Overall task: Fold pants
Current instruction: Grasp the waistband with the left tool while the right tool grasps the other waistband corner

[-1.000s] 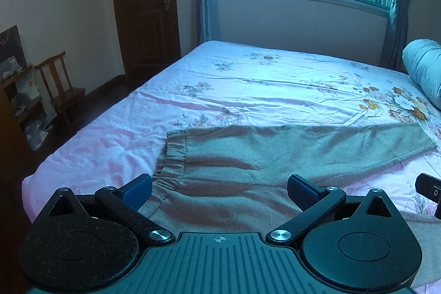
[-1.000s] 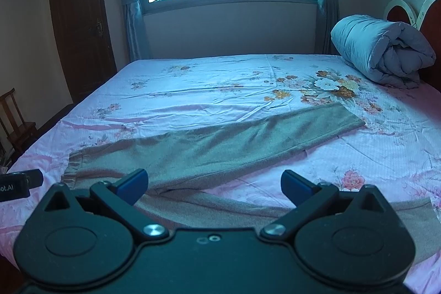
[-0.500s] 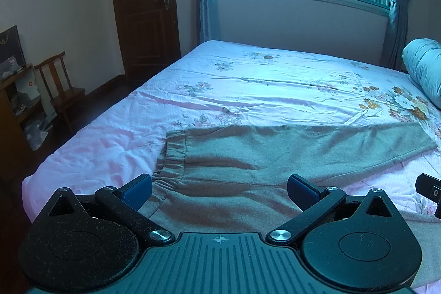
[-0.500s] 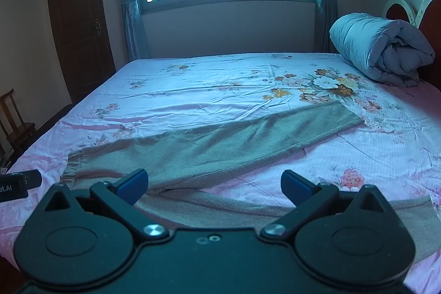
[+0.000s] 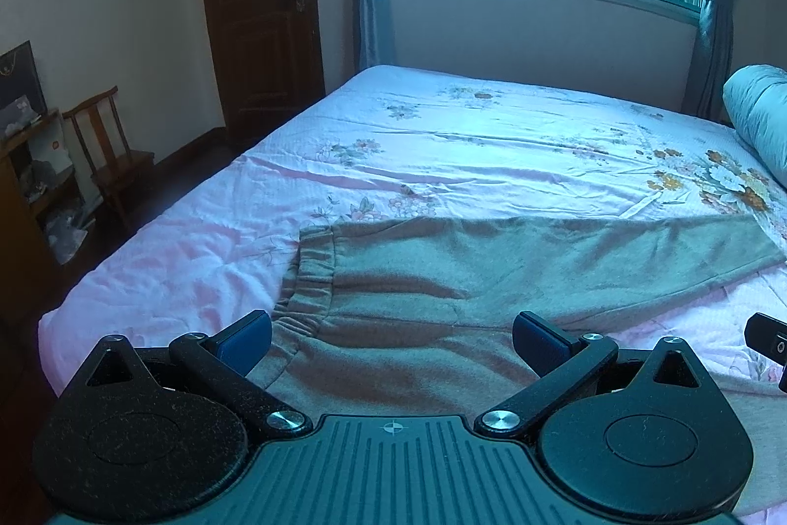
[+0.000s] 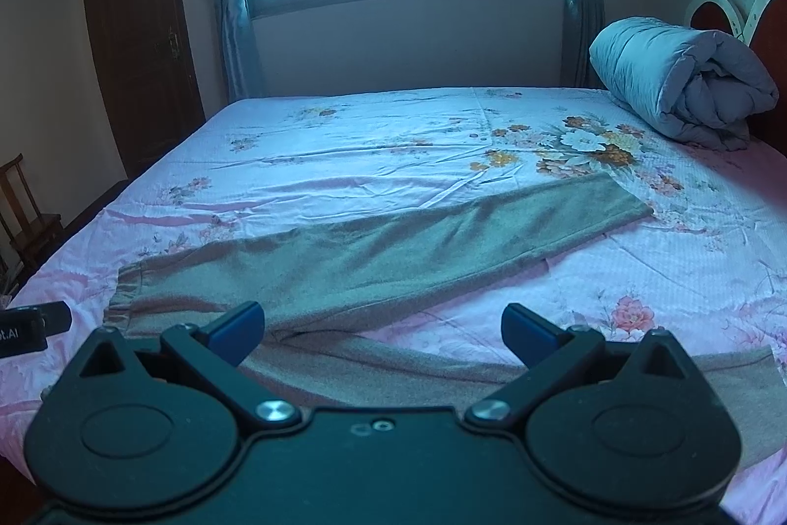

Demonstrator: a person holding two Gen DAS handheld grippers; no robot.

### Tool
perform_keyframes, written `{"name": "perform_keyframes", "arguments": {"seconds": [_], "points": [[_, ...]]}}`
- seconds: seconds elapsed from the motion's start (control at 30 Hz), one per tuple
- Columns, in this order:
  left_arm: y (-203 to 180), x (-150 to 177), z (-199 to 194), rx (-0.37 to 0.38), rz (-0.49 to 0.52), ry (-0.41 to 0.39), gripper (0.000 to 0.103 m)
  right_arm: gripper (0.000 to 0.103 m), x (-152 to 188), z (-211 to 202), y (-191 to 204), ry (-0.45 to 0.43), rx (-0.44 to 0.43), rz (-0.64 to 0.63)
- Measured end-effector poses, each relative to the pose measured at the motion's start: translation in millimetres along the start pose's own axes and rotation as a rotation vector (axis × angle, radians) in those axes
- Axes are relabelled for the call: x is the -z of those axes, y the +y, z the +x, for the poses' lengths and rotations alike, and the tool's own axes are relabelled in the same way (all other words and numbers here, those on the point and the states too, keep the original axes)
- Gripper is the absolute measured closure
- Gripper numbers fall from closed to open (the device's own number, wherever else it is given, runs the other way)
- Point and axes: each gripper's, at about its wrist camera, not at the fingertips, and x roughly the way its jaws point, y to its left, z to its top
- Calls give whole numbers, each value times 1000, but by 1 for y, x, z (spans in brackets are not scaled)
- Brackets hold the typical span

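Both claws spread wide, empty: left claw [image 5: 392,340] above pants [image 5: 442,279] waistband, right claw [image 6: 382,328] over legs.

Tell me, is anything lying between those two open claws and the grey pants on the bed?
Nothing visible is. The left gripper hangs open over the waistband end of the grey pants, and the right gripper hangs open over the legs. Only bare fabric and the flowered sheet show between the jaws.
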Motion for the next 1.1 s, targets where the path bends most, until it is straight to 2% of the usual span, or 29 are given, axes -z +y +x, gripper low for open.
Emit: {"name": "perform_keyframes", "arguments": {"seconds": [0.4,0.7,0.87,0.97,1.1], "points": [[6,-3,24,2,31,28,0,6,-1,15,2,21,2,-26],[15,-19,69,16,93,72,0,6,-10,47,7,64,-5,-91],[23,-29,106,26,167,100,0,6,-16,75,10,95,-65,-162],[29,-33,133,43,196,137,0,6,-22,95,13,118,-128,-231],[34,-40,167,66,234,168,0,6,-28,119,15,139,-168,-333]]}}
